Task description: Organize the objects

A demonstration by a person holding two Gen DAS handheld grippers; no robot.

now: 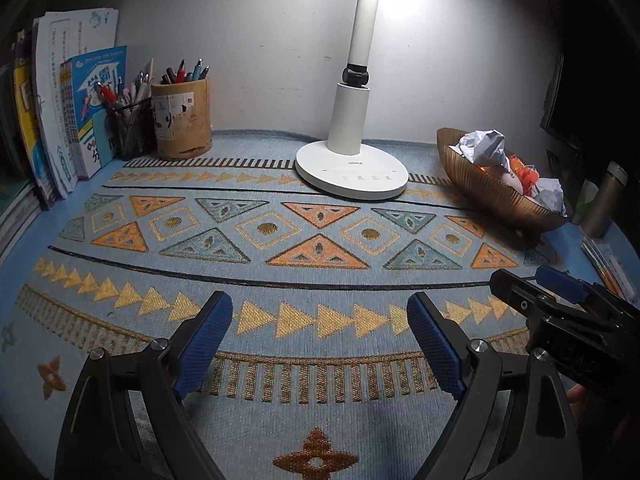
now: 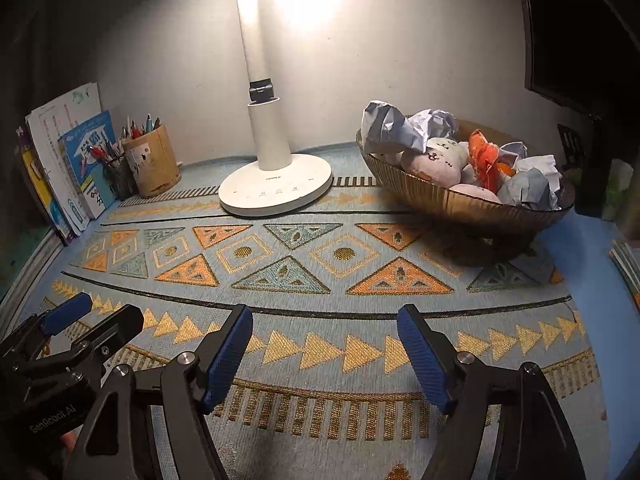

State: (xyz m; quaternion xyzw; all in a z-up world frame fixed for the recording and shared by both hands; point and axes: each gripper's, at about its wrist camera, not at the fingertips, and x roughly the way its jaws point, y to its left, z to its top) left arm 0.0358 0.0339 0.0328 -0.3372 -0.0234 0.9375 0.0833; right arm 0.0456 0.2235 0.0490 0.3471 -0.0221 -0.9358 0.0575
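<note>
A brown ribbed bowl (image 2: 460,204) at the back right holds crumpled paper balls (image 2: 400,126), pink plush toys (image 2: 434,158) and an orange item (image 2: 482,156); it also shows in the left wrist view (image 1: 492,196). My left gripper (image 1: 320,340) is open and empty, low over the patterned mat (image 1: 280,240). My right gripper (image 2: 325,350) is open and empty over the mat (image 2: 320,256), in front of the bowl. Each gripper shows at the edge of the other's view: the right one (image 1: 560,300), the left one (image 2: 72,328).
A white desk lamp (image 1: 352,168) stands at the back centre. A wooden pen cup (image 1: 182,120), a mesh pen holder (image 1: 132,128) and upright books (image 1: 76,120) stand at the back left. A metal flask (image 1: 606,200) stands at the far right by a dark monitor (image 1: 580,60).
</note>
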